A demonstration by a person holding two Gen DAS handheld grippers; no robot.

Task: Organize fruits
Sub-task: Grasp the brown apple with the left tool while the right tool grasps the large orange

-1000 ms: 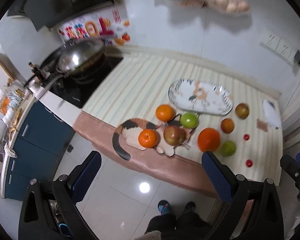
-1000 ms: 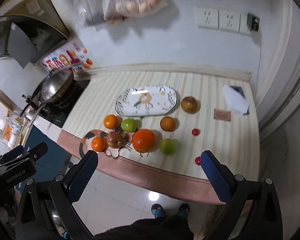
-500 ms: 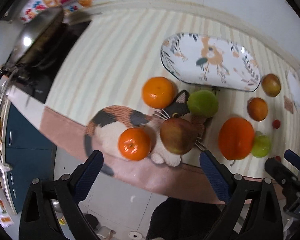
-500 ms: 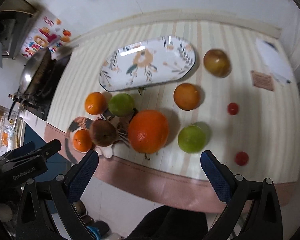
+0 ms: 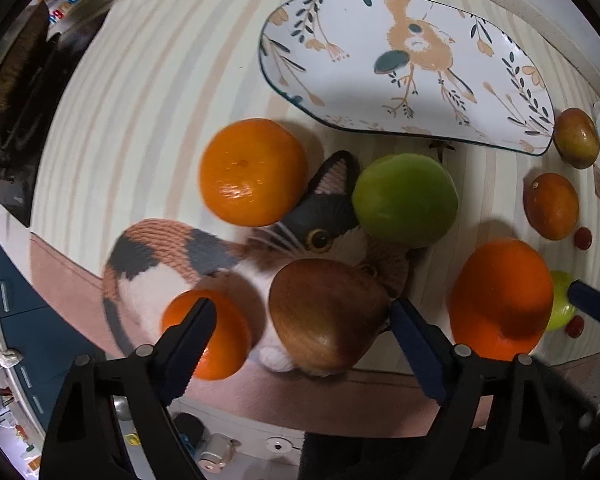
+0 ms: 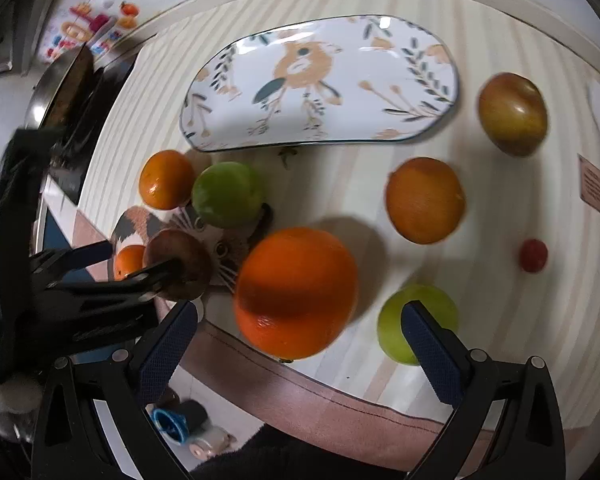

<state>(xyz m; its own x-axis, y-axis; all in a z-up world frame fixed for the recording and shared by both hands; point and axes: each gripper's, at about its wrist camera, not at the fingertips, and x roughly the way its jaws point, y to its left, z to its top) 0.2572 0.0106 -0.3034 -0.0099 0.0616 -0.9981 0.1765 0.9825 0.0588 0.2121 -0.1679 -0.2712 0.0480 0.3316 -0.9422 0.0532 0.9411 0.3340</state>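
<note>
My left gripper [image 5: 302, 316] points down over the brown apple [image 5: 326, 316], which sits on the cat mat [image 5: 156, 256] at the counter's front edge. Its jaws have just been closing in but the pads are not on the fruit; the apple lies between them, with gaps on both sides. One finger crosses in front of the small orange [image 5: 208, 336] on the mat beside the apple.

My right gripper [image 6: 298, 328] hangs wide apart over the big orange [image 6: 296, 292], holding nothing. Its right finger overlaps the green apple [image 6: 416, 328] near the front edge; I think it is above the fruit and not touching, but the fisheye makes that hard to judge.

The plate [image 5: 404, 68] lies bare toward the back of the striped cloth [image 5: 148, 92]. Just in front of it, an orange [image 5: 254, 172] and a green fruit [image 5: 406, 200] sit at the top of the mat, either side of the cat's ear. To the right, well apart from each other, are another orange [image 6: 424, 200], a reddish apple [image 6: 512, 114] beside the plate's end, and a cherry tomato [image 6: 533, 255]. A second small tomato [image 5: 575, 326] shows by the green apple in the left view.
</note>
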